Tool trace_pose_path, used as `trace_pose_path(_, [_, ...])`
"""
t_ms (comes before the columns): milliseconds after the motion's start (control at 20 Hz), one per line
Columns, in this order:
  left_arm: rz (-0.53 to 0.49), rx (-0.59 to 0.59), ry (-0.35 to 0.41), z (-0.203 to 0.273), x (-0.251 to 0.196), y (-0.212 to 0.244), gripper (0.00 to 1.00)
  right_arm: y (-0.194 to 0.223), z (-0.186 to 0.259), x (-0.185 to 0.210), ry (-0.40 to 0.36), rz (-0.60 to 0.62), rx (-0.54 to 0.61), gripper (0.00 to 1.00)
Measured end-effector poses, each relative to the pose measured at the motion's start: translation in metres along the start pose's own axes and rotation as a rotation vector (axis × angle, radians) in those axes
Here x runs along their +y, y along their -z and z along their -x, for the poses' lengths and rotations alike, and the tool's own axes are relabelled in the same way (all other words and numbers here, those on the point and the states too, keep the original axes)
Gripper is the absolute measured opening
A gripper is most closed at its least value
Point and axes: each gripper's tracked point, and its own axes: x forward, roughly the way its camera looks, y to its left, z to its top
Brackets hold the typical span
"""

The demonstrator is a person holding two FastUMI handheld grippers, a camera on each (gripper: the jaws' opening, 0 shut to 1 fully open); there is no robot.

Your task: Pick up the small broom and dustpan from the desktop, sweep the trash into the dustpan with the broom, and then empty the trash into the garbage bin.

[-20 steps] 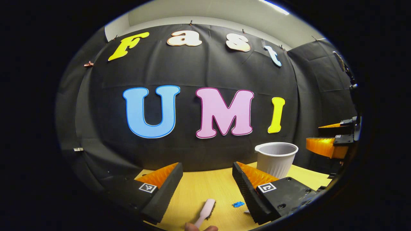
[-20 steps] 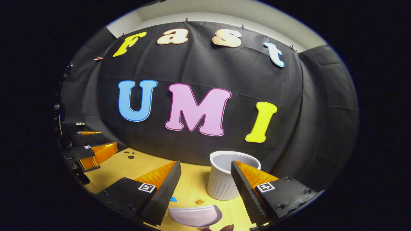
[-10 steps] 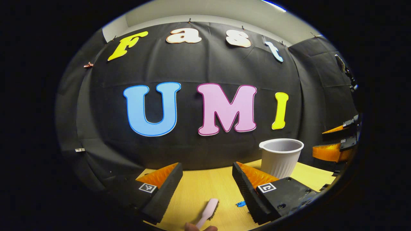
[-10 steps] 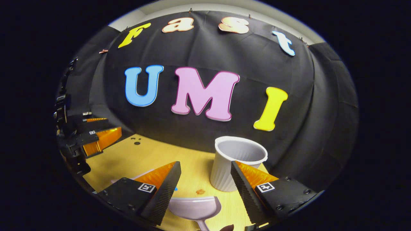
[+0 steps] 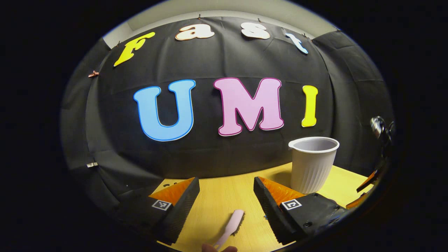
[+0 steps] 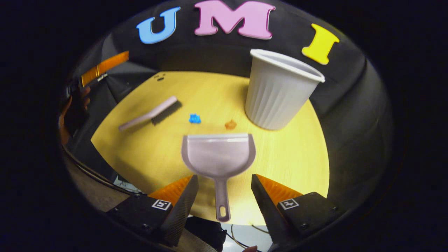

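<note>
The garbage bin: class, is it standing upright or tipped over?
Upright. The garbage bin stands on its base on the desktop, open rim facing up.

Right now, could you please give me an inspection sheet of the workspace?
Surface: round yellow wooden desktop, dry and flat.
Job's things: dustpan lies flat near the front edge, handle towards the right gripper; broom lies on its side to the left; garbage bin stands upright at the back right.
Clutter: blue scrap and orange scrap lie between broom and bin, just beyond the dustpan's mouth.
Grippers: left gripper open above the broom; right gripper open, jaws either side of the dustpan handle, not touching it.
Cables: dark cables hang below the desktop's left edge.
Surroundings: black cloth wall; a hand at far left.
</note>
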Motion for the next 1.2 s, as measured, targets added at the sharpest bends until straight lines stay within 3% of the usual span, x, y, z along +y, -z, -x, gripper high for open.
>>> trace_pose_path(200, [-0.025, 0.017, 0.012, 0.002, -0.011, 0.010, 0.98, 0.039, -0.036, 0.001, 0.004, 0.051, 0.144, 0.83])
trace_pose_path(350, [-0.028, 0.044, 0.015, 0.006, -0.014, 0.019, 0.98, 0.050, -0.063, 0.007, -0.011, 0.035, 0.205, 0.83])
trace_pose_path(600, [-0.026, 0.066, 0.005, 0.011, -0.010, 0.028, 0.98, 0.064, -0.100, 0.006, -0.010, -0.010, 0.294, 0.67])
trace_pose_path(850, [-0.017, 0.080, -0.010, 0.013, -0.006, 0.033, 0.98, 0.067, -0.117, 0.004, -0.022, -0.042, 0.363, 0.66])
trace_pose_path(1000, [-0.020, 0.103, -0.017, 0.016, -0.005, 0.043, 0.98, 0.063, -0.121, 0.005, -0.039, -0.037, 0.382, 0.46])
trace_pose_path(1050, [-0.017, 0.113, -0.017, 0.016, -0.005, 0.046, 0.98, 0.064, -0.121, 0.006, -0.042, -0.025, 0.392, 0.53])
trace_pose_path(1200, [-0.007, 0.175, 0.010, 0.012, -0.010, 0.066, 0.98, 0.063, -0.121, 0.008, -0.044, -0.008, 0.384, 0.53])
